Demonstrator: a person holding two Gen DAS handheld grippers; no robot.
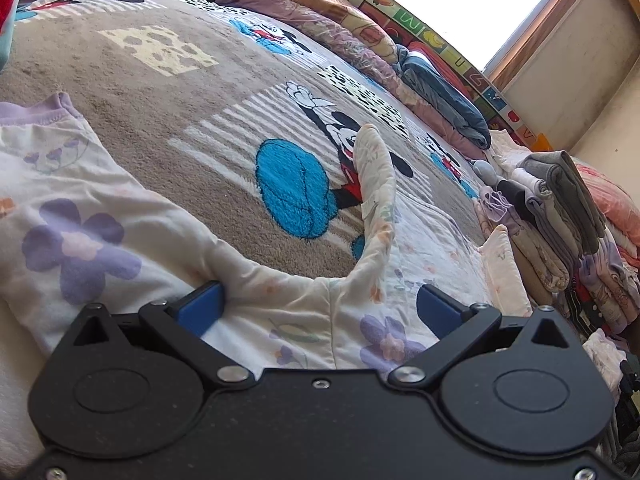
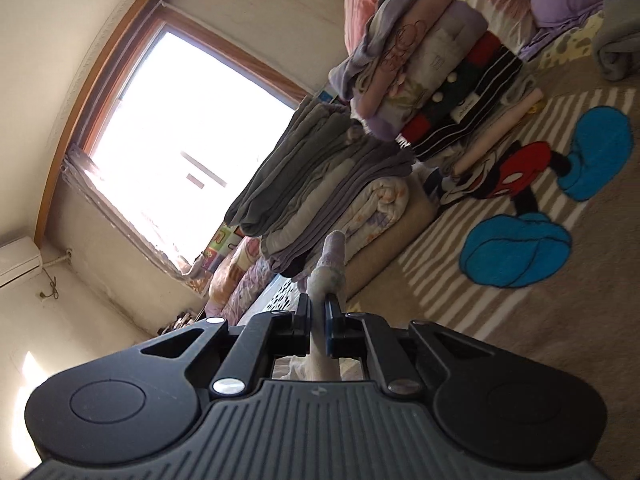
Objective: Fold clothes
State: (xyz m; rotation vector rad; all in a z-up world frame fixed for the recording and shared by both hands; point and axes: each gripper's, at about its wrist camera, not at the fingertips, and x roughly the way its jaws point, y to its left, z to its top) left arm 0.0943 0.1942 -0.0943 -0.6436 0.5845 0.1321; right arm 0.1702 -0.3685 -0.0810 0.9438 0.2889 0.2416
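Floral garment lies on the blanket; left gripper wide over it, right gripper pinches a raised end, probably for folding.

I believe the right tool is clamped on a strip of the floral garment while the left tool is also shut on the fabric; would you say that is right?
Not quite. The right tool is indeed clamped on a strip of the floral garment, but the left tool is open: the left wrist view shows its blue fingers spread wide apart, with the fabric lying between them rather than pinched.
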